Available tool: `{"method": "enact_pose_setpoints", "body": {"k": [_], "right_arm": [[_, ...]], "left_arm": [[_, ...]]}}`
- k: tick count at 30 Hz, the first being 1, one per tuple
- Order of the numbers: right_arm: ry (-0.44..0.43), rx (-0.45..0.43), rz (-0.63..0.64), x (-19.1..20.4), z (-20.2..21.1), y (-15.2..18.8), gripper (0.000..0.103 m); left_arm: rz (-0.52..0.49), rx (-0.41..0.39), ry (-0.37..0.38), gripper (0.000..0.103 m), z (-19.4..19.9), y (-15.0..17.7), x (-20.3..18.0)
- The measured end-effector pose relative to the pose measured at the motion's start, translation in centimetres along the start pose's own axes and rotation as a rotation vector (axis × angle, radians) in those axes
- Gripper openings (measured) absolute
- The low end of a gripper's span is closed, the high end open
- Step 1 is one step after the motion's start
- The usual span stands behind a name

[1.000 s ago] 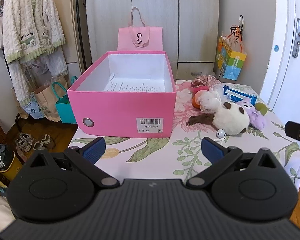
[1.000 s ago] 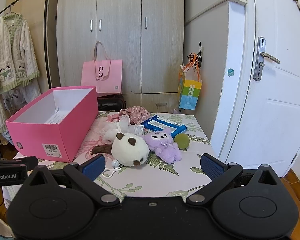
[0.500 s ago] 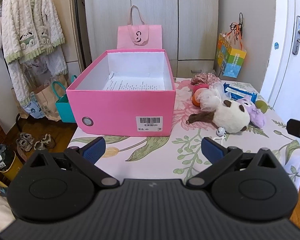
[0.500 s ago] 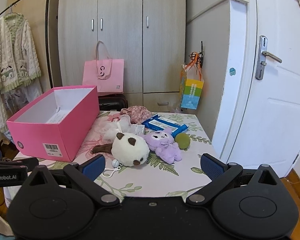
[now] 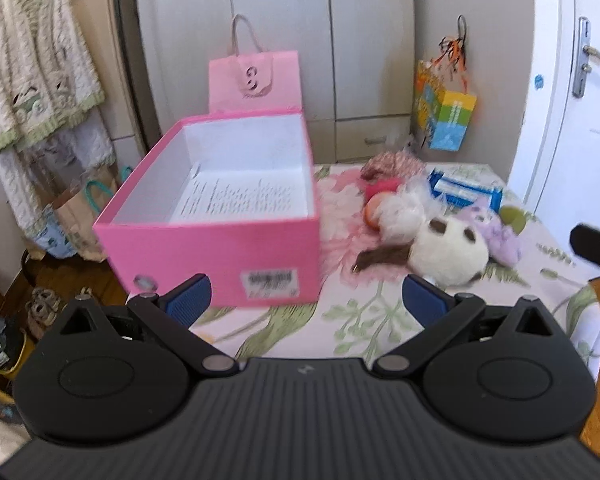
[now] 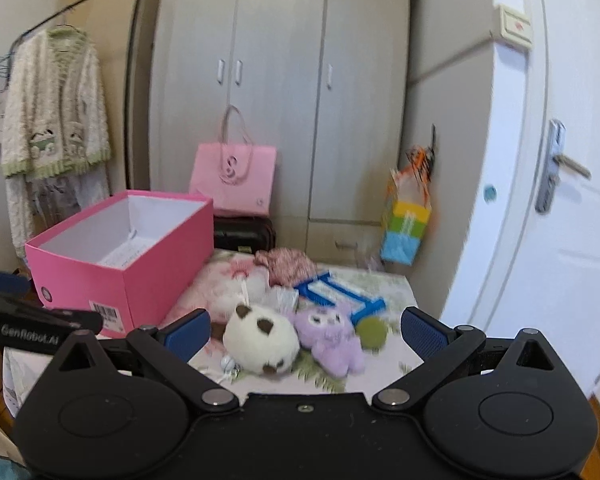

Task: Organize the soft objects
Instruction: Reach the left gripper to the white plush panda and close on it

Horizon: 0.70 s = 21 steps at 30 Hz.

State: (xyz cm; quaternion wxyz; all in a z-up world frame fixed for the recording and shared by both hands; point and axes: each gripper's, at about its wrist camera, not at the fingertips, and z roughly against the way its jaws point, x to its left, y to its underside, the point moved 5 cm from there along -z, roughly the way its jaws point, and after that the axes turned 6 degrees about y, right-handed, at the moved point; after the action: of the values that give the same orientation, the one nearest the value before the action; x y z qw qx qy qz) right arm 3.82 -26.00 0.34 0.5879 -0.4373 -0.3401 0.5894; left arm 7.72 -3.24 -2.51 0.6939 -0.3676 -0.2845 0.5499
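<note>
Both tongs gape wide with nothing between them. Since the earlier frames the right gripper (image 6: 306, 330) has closed in on the toy heap, and the left gripper (image 5: 306, 298) has drawn nearer the pink box (image 5: 220, 216) at its 11 o'clock. White plush (image 6: 262, 340) and purple plush (image 6: 330, 338) lie touching at the right gripper's 12 o'clock, level on the floral table (image 5: 372, 316).

Left tool (image 5: 304, 300), right tool (image 6: 304, 330) — black ribbed bodies, blue pads (image 6: 188, 334).
</note>
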Motion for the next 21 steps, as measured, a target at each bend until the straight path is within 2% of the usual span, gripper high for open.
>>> {"method": "enact_pose_setpoints", "body": {"k": [4,6,12,14,17,21], "right_arm": [[-0.077,-0.095,0.036,-0.2,-0.8,0.2,0.103],[-0.111,-0.075,0.048,-0.1,-2.0,0.6,0.103],[-0.239,-0.009,0.014,0.2,-6.7,3.0,0.101],[-0.283,0.032,-0.006,0.5,-8.6,4.1,0.093],[-0.333,0.094,-0.044,0.7,-11.4,5.5,0.091],[-0.388,0.119,-0.067,1.2,-13.4,6.6,0.09]], "left_arm": [[-0.009,-0.051,0.013,0.103,-1.2,-1.4,-0.9],[-0.021,-0.057,0.042,0.103,-2.2,-1.8,-1.6],[-0.032,-0.041,0.2,0.1,-5.4,-2.2,-4.2],[-0.048,-0.019,0.238,0.1,-6.7,-1.9,-5.1],[-0.057,0.01,0.3,0.096,-8.5,-1.4,-6.4],[-0.039,0.045,0.377,0.082,-10.8,-0.8,-7.5]]}}
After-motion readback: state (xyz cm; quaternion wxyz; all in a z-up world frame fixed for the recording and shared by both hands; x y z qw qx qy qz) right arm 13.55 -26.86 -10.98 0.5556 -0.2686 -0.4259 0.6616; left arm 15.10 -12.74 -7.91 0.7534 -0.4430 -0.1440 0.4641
